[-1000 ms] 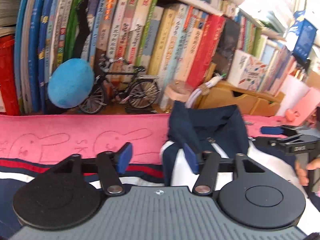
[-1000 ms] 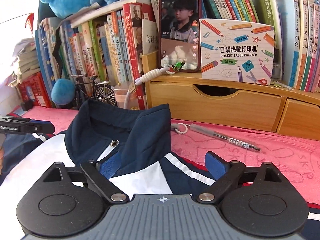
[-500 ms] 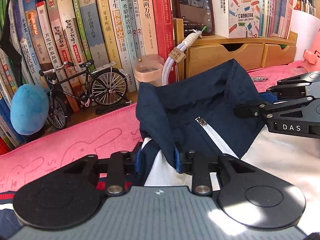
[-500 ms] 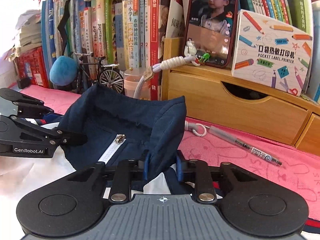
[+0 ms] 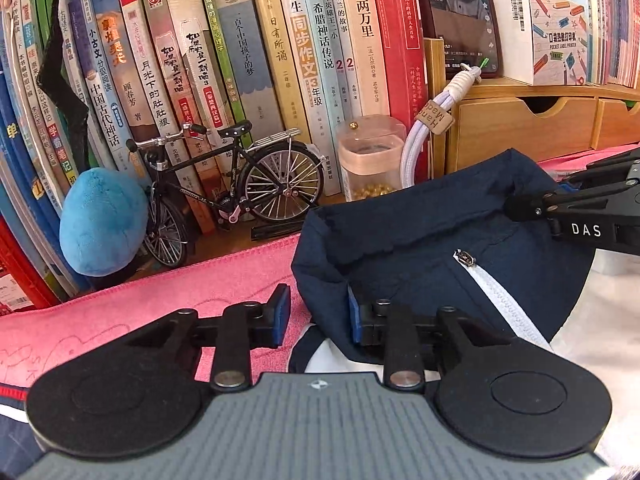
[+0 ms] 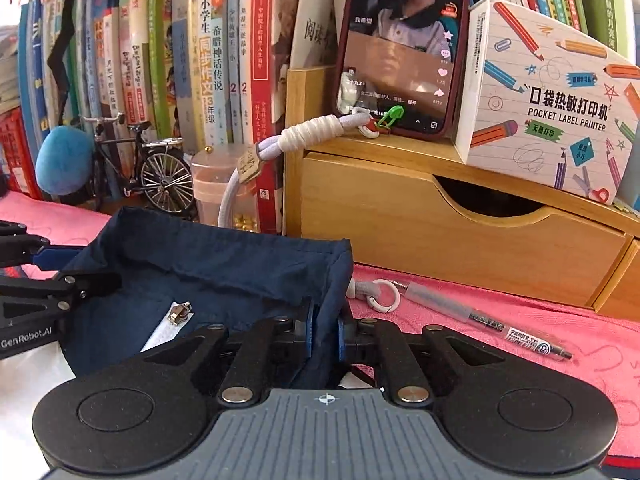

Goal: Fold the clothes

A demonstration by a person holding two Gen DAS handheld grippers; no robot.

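A navy and white zip jacket lies on a pink towel, its collar standing up toward the bookshelf. My left gripper is at the collar's left corner. Its jaws are opening: the fabric edge lies between them against the right pad, and the left pad stands clear of it. In the right wrist view my right gripper is shut on the right corner of the jacket. The zipper pull shows inside the collar. Each gripper also shows at the edge of the other's view.
Rows of upright books back the desk. In front of them stand a model bicycle, a blue plush and a clear jar. A wooden drawer unit carries a phone and a printer box. A pen lies on the towel.
Both grippers moved forward to the collar and closed from wide open onto its two corners. The left one's jaws have since parted again; the right one's stay closed on the fabric.
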